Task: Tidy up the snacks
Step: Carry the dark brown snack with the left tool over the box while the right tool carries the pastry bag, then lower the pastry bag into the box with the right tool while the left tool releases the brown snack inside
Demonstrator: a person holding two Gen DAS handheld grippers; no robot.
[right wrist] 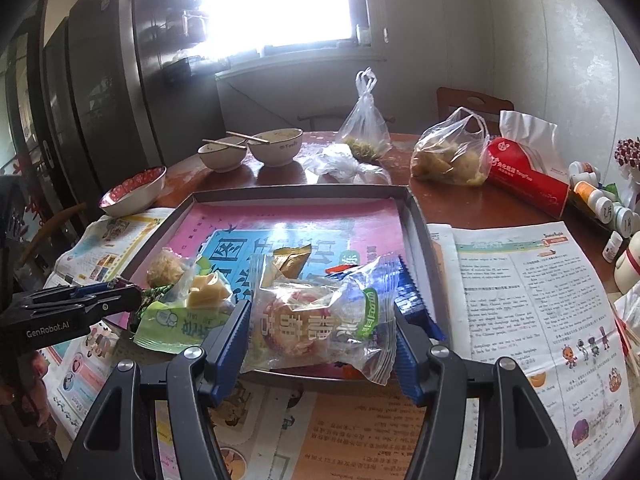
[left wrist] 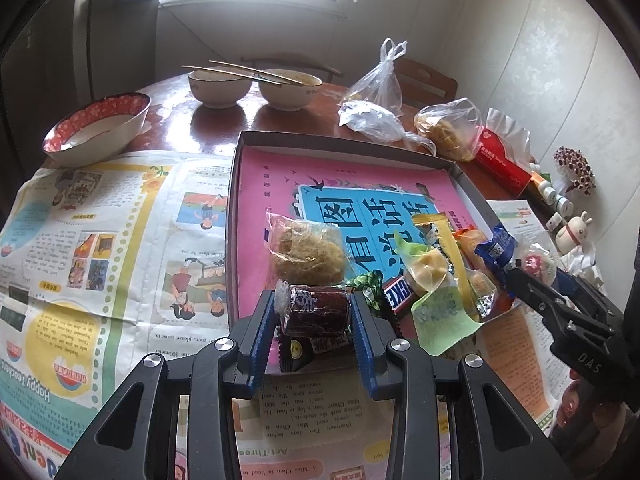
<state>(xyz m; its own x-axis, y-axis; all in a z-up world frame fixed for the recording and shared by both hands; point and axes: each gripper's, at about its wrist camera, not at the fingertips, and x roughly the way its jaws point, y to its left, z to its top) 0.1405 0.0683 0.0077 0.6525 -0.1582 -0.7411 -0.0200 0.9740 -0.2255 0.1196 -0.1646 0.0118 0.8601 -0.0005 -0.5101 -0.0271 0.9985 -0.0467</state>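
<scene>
A dark tray (left wrist: pixel 336 142) (right wrist: pixel 414 216) lined with a pink and blue sheet holds several wrapped snacks at its near end. My left gripper (left wrist: pixel 314 306) is shut on a dark red wrapped roll (left wrist: pixel 318 308) over the tray's near edge. My right gripper (right wrist: pixel 320 320) is shut on a clear packet with a round pastry (right wrist: pixel 316 320) at the tray's near right; it also shows in the left wrist view (left wrist: pixel 534 270). In the tray lie a shredded round cake (left wrist: pixel 306 254), a Snickers bar (left wrist: pixel 398 292), a green-labelled packet (left wrist: pixel 430 276) (right wrist: pixel 184 312) and a blue packet (left wrist: pixel 496 248) (right wrist: pixel 412 292).
Newspaper (left wrist: pixel 100 240) (right wrist: pixel 532 292) covers the table around the tray. A red-rimmed bowl (left wrist: pixel 100 128) stands at the back left. Two bowls with chopsticks (left wrist: pixel 256 84) stand behind. Plastic bags (left wrist: pixel 448 128) (right wrist: pixel 452 152), a red tissue pack (right wrist: pixel 524 172) and small bottles (right wrist: pixel 600 200) crowd the back right.
</scene>
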